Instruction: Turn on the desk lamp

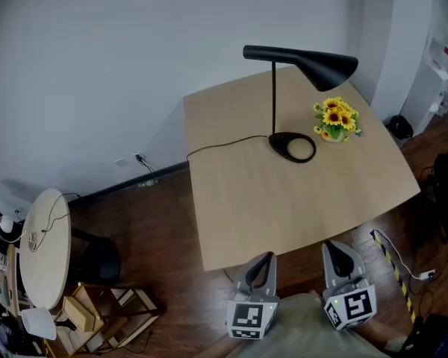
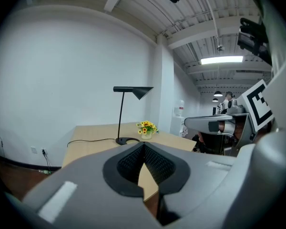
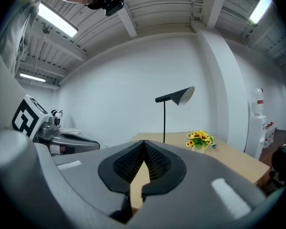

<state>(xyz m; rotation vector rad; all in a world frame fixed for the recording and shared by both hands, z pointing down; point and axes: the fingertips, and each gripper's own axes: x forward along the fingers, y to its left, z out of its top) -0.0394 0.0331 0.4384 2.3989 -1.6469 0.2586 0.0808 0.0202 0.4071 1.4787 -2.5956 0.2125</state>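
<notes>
Desk lamp (image 1: 274, 101) is standing on the far half of the pale wooden table (image 1: 284, 207), its round black base (image 1: 287, 147) sitting well in from every edge. Its thin pole is rising straight up, and the long black shade (image 1: 321, 66) is stretching across the top from left to right, with the cone end hanging over the right side. I cannot spot a switch from where things are; it may be on the base, the shade or the cord (image 1: 224, 143) trailing off the table's left edge.

Both tools are hanging back at the near edge, well apart from the lamp. The left gripper (image 1: 266, 260) and the right gripper (image 1: 334, 249) are pointing forward across the table, and the base is lying ahead, roughly between their two lines, so neither looks clearly closer. I'd guess the shade favours the right one. Each gripper's jaws are pressed together with nothing caught between them.

Counting up: one lamp, one cord, one small pot of sunflowers (image 1: 336, 119) just right of the base, two grippers, and one round side table (image 1: 43, 245) off on the left.
</notes>
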